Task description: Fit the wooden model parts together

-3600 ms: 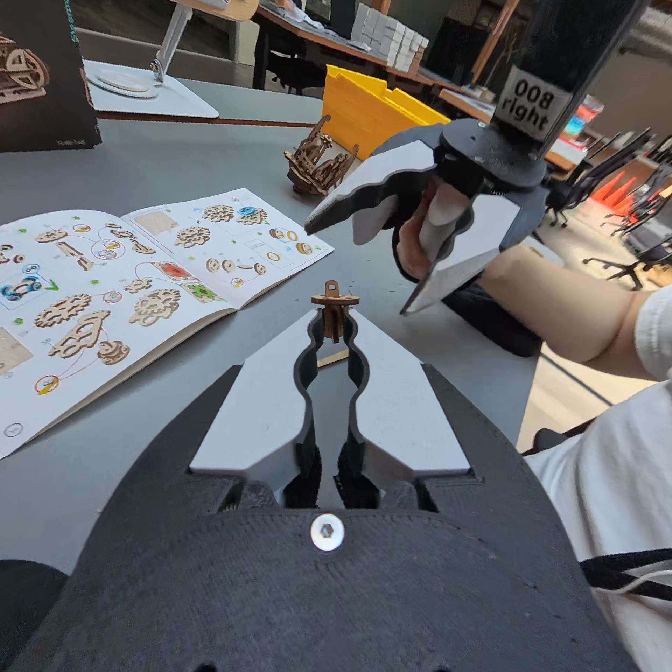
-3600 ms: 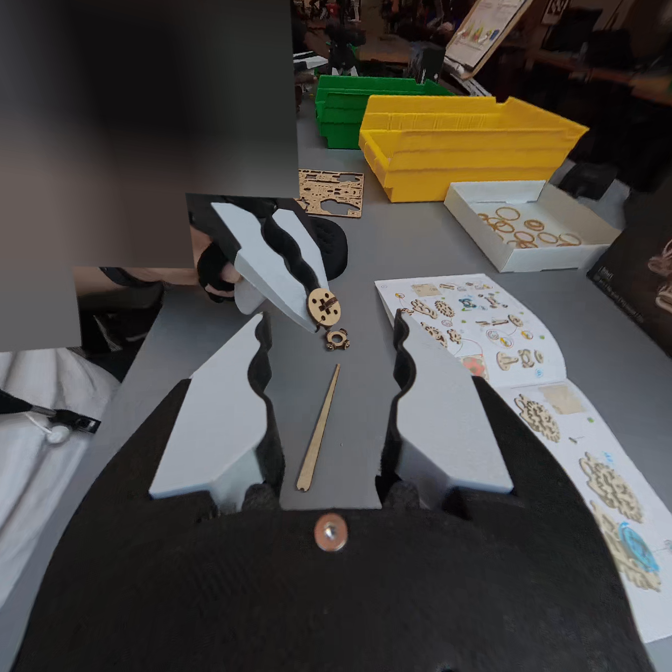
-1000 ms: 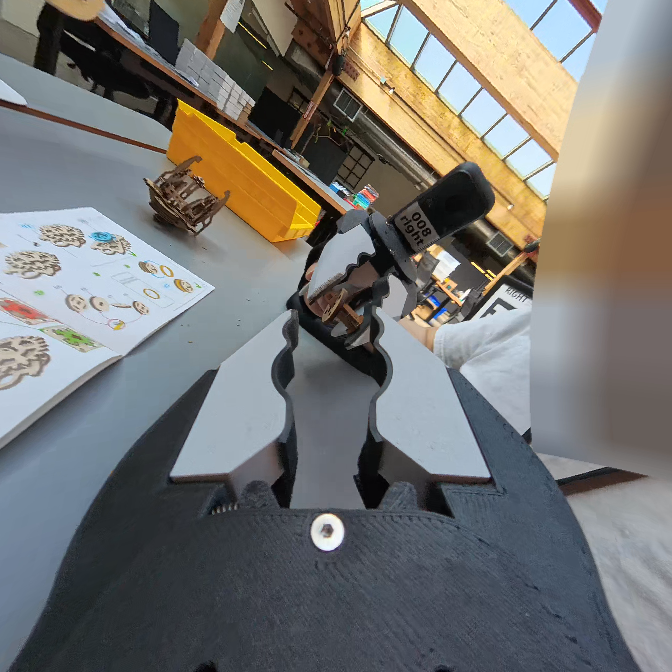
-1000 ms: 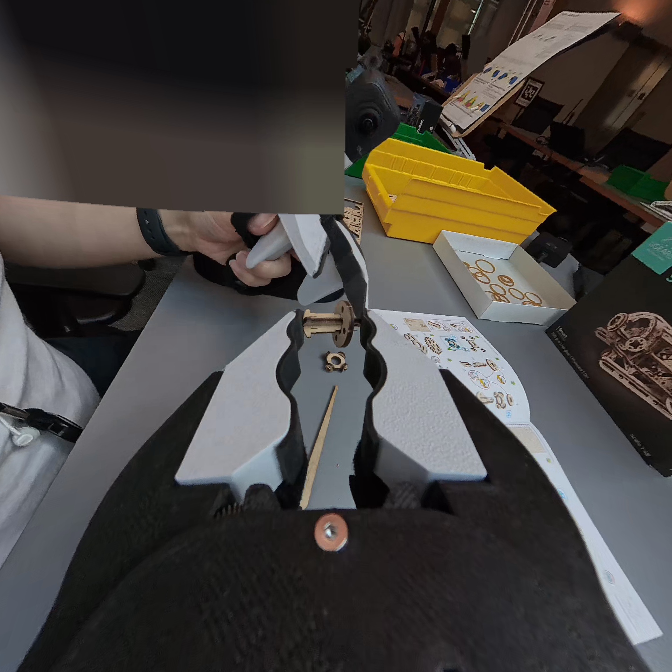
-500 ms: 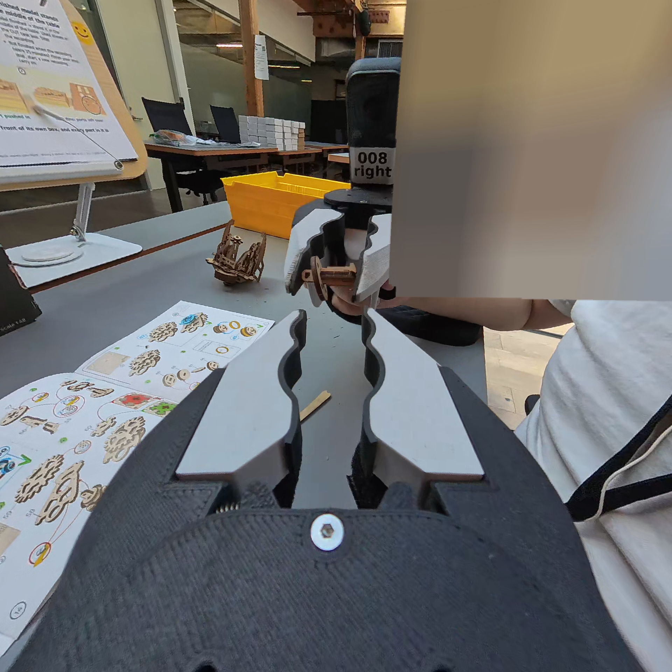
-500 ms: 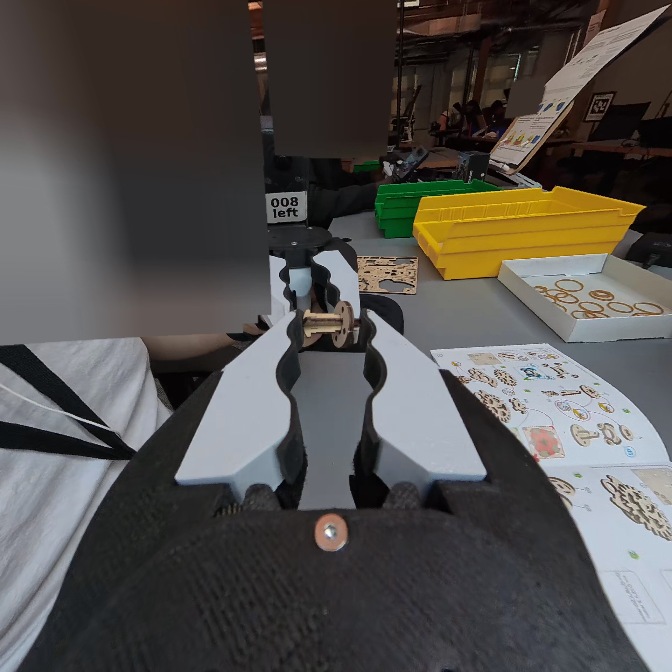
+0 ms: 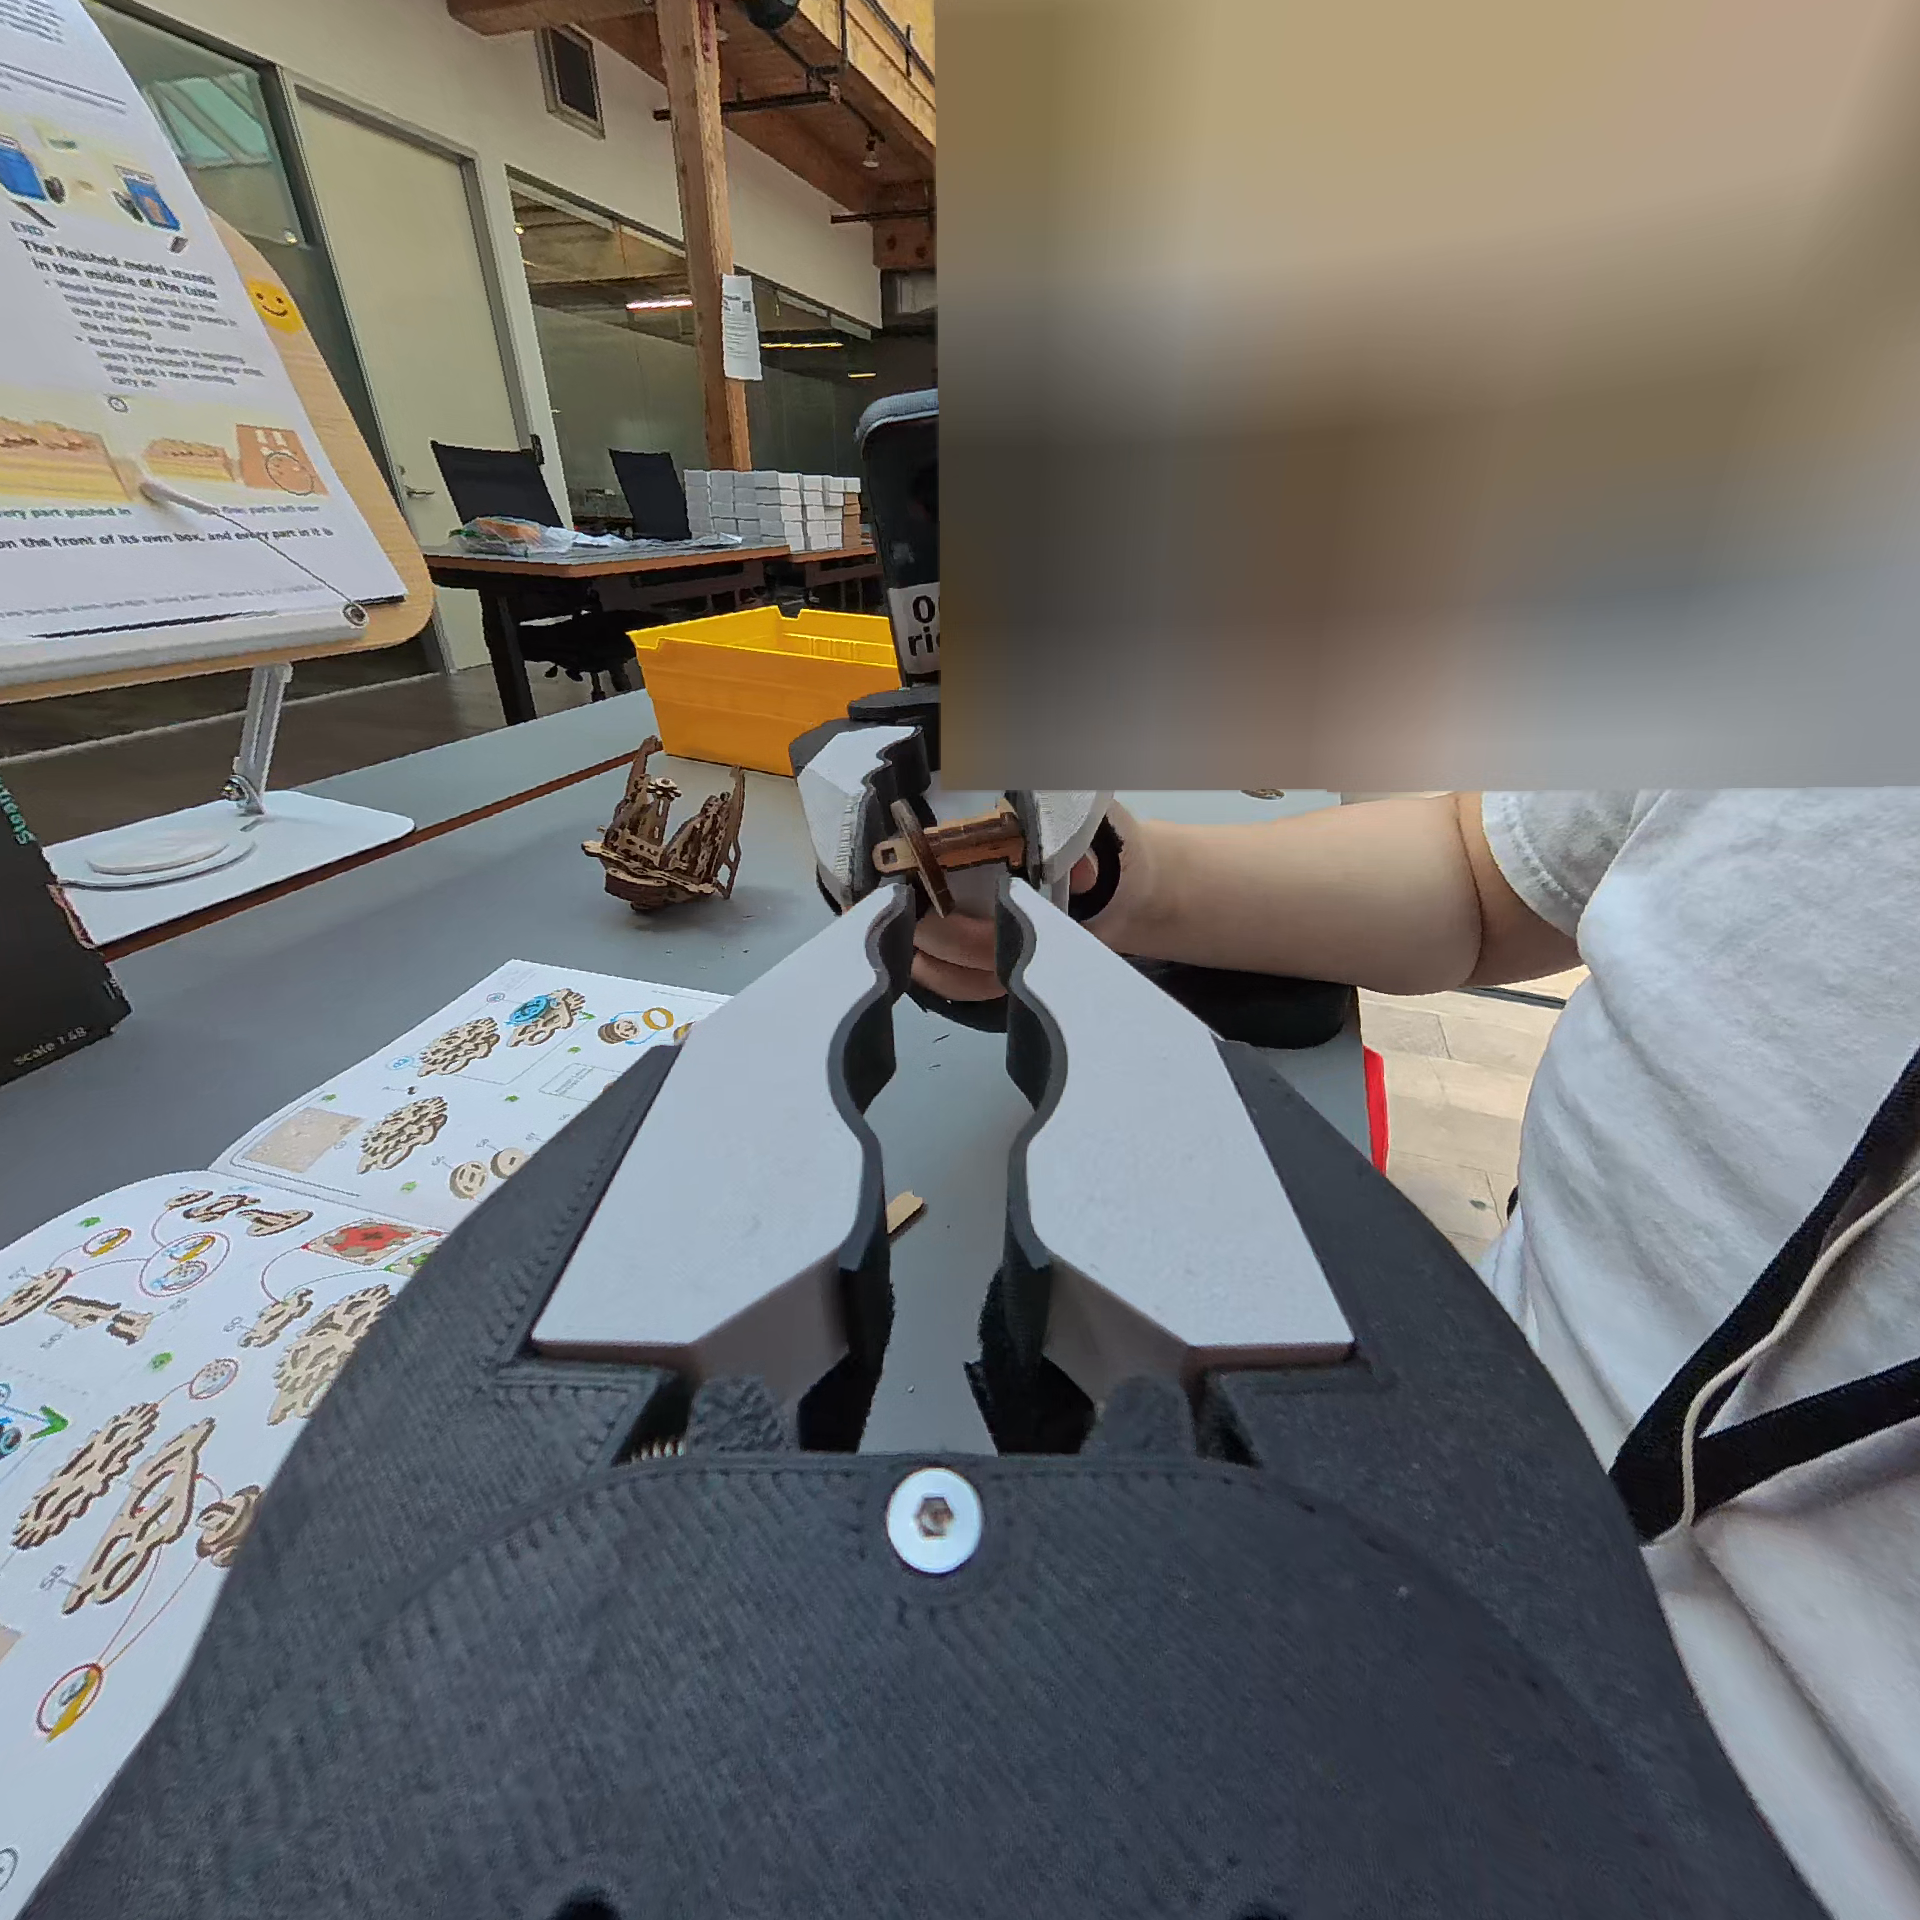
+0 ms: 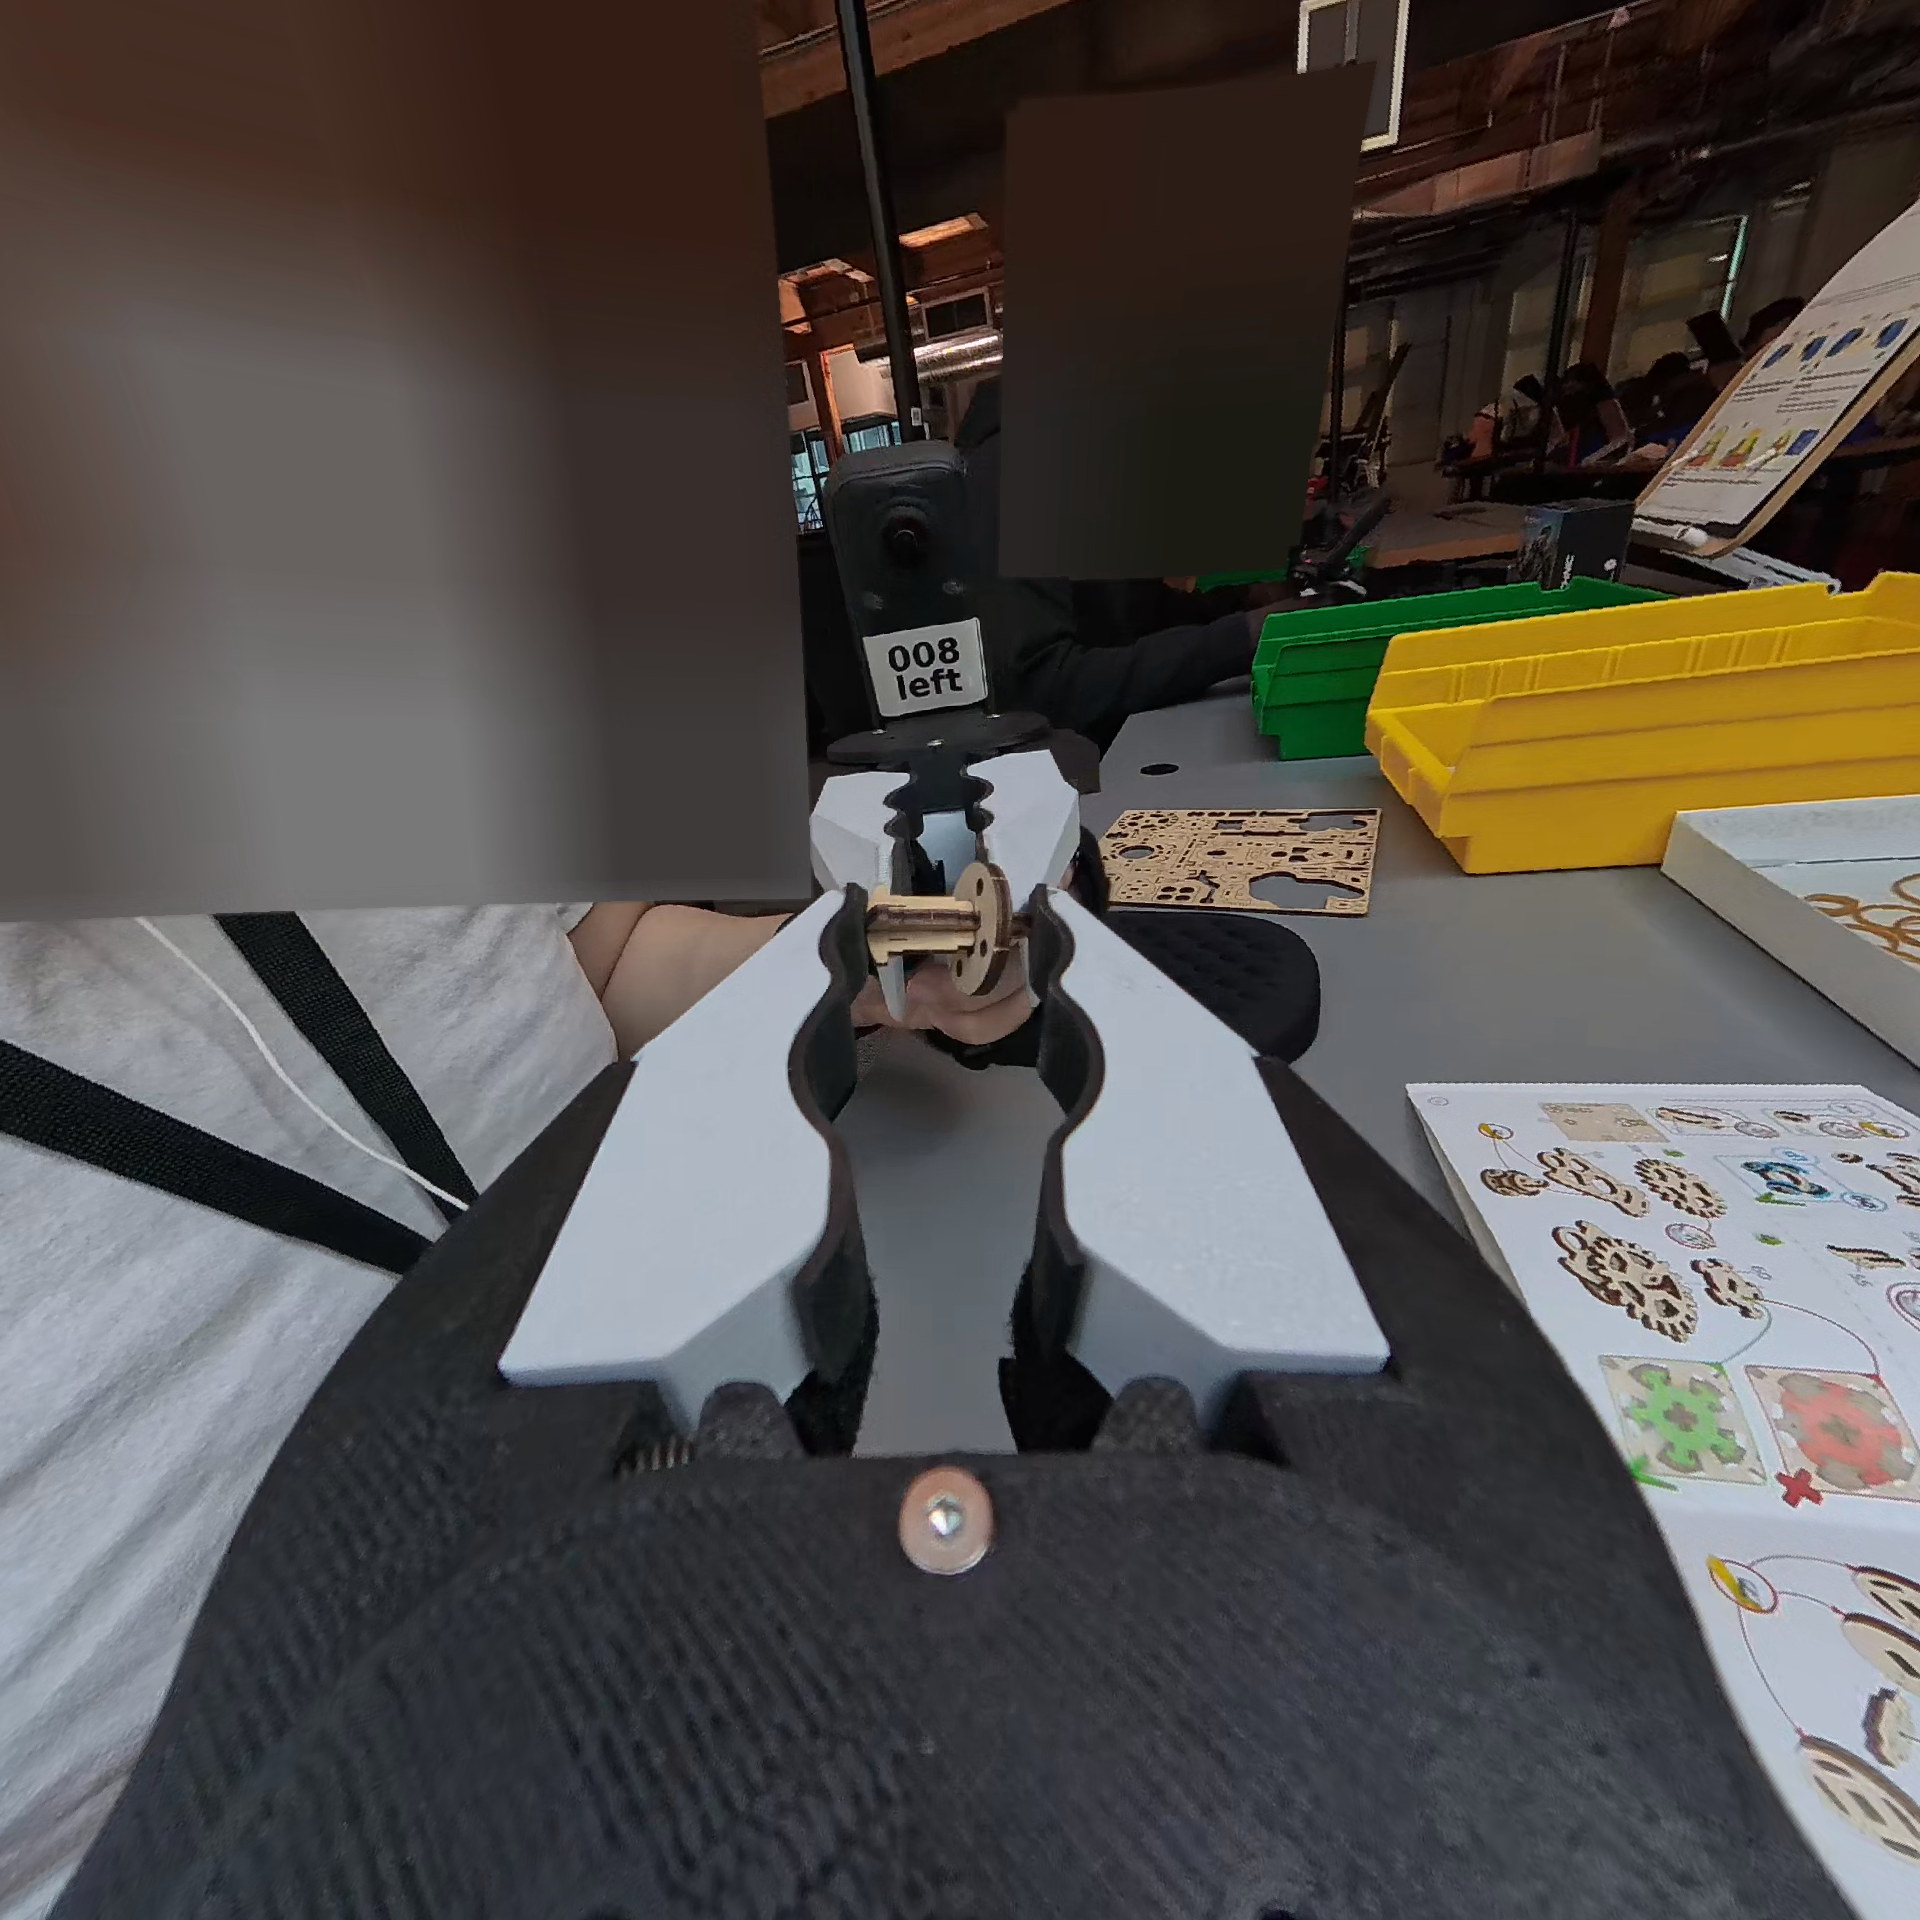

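Observation:
A small wooden spool, a short axle with a round disc point(image 8: 982, 930), is held crosswise between the tips of my right gripper point(image 8: 940, 935), which is shut on it above the grey table point(image 8: 1455, 997). In the left wrist view the spool point(image 7: 951, 844) sits in the right gripper point(image 7: 951, 831) just beyond my left gripper point(image 7: 958, 902). My left gripper is open with a narrow gap and holds nothing. Its tips sit right under the spool's disc. The left gripper point(image 8: 940, 883) faces the right one close behind the spool.
An open instruction booklet point(image 7: 312, 1195) lies on the table, also in the right wrist view point(image 8: 1714, 1247). A part-built wooden model point(image 7: 670, 842), a yellow bin point(image 8: 1662, 748), a green bin point(image 8: 1351, 655), a punched wood sheet point(image 8: 1236, 862), a white tray point(image 8: 1808, 894) and a thin wooden stick point(image 7: 902, 1214) are around. My left and right fingertips are right by each other.
The spool went from my left gripper to my right, which closed on it. Both grippers rose off the table, and the left has since moved in close to the spool.

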